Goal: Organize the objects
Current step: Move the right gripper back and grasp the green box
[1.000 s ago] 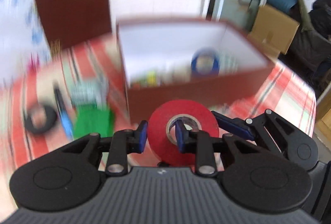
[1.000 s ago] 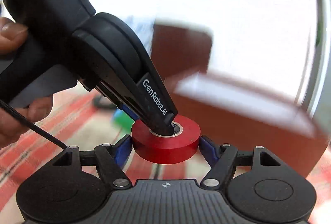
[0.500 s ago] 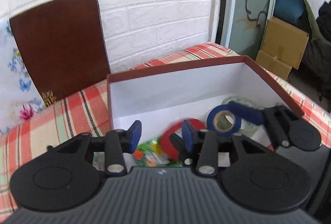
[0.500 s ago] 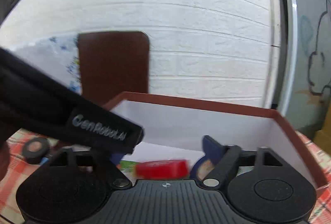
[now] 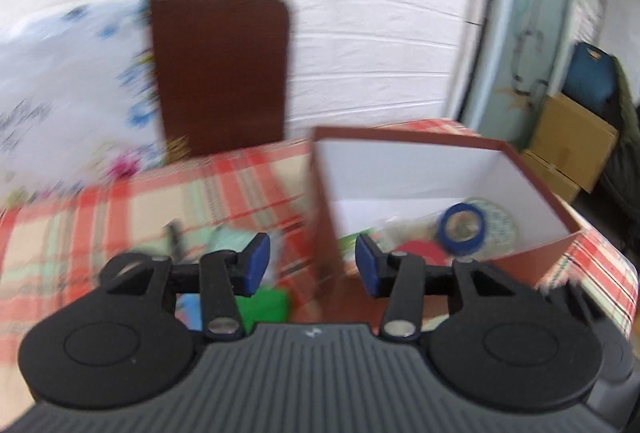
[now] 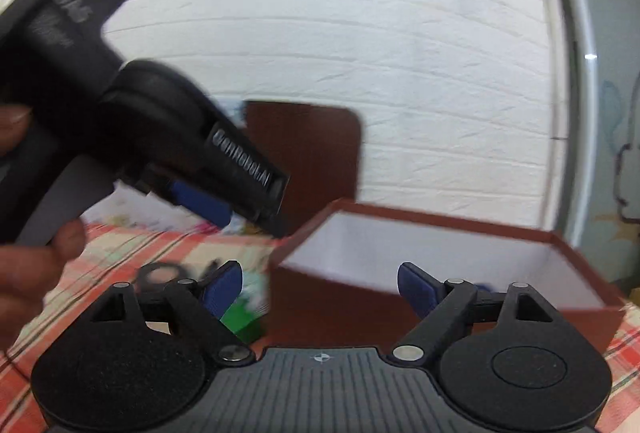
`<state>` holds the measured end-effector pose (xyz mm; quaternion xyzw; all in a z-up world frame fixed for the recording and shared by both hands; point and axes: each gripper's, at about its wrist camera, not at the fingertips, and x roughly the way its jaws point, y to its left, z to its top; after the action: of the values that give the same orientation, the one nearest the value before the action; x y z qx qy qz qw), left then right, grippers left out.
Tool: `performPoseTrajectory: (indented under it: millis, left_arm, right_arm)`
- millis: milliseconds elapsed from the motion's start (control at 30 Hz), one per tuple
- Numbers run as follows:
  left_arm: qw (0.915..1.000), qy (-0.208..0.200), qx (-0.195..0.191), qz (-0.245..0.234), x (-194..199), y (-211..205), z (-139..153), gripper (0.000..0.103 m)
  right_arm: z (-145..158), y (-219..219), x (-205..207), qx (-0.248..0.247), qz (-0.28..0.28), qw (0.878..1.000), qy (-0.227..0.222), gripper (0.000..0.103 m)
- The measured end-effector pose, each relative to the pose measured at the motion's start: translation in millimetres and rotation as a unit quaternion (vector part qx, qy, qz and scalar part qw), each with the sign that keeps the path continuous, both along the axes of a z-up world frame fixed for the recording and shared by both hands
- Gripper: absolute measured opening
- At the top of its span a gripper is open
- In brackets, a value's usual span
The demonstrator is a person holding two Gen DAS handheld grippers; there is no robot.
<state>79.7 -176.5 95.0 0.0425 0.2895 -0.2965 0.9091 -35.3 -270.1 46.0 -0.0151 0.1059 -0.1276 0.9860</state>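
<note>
The left gripper (image 5: 308, 265) is hanging above the red-checked tablecloth (image 5: 80, 233), its blue pads apart with nothing between them; the jaws have just been opening. The right gripper (image 6: 320, 291) is gaping wide too, empty, its jaws having just spread. In front of both is standing the brown cardboard box with white inside (image 5: 420, 169), its near corner wall rising between the left gripper's pads in that view. One red tape roll (image 5: 416, 249) is lying inside the box, beside one blue tape roll (image 5: 462, 229) leaning on a pale patterned roll (image 5: 500, 223). Outside, left of the box, one green block (image 5: 264, 307) and one black tape ring (image 6: 158, 275) are sitting on the cloth. A brown board (image 5: 220, 73) is leaning on the white brick wall (image 5: 360, 13).
</note>
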Motion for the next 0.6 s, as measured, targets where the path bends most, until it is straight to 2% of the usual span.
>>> performPoseTrajectory:
  millis: [167,267,367,433,533,600]
  left_arm:
    - [0.9960,0.052,0.023,0.069,10.4,47.6,-34.9,0.049]
    - [0.9910,0.082,0.031,0.101,16.9,76.7,-59.5,0.049]
    - [0.9851,0.108,0.031,0.130,23.4,103.6,-79.0,0.049]
    - [0.9818,0.120,0.020,0.145,27.8,119.5,-87.3,0.049]
    - [0.9817,0.119,-0.004,0.149,30.7,133.3,-88.3,0.050]
    - [0.9820,0.117,-0.008,0.148,32.3,138.3,-90.3,0.050]
  right_arm:
    - [-25.7,43.9,20.3,0.009,0.071,0.994,0.088,0.076]
    - [-34.2,47.8,39.4,0.019,0.085,0.988,0.124,0.071]
    - [-36.3,47.7,58.9,0.020,0.084,0.985,0.152,0.071]
    - [-38.6,49.0,75.1,0.027,0.084,0.982,0.166,0.072]
    - [-43.5,49.2,97.8,0.036,0.075,0.979,0.185,0.075]
    - [-45.2,47.6,111.9,0.045,0.055,0.978,0.194,0.084]
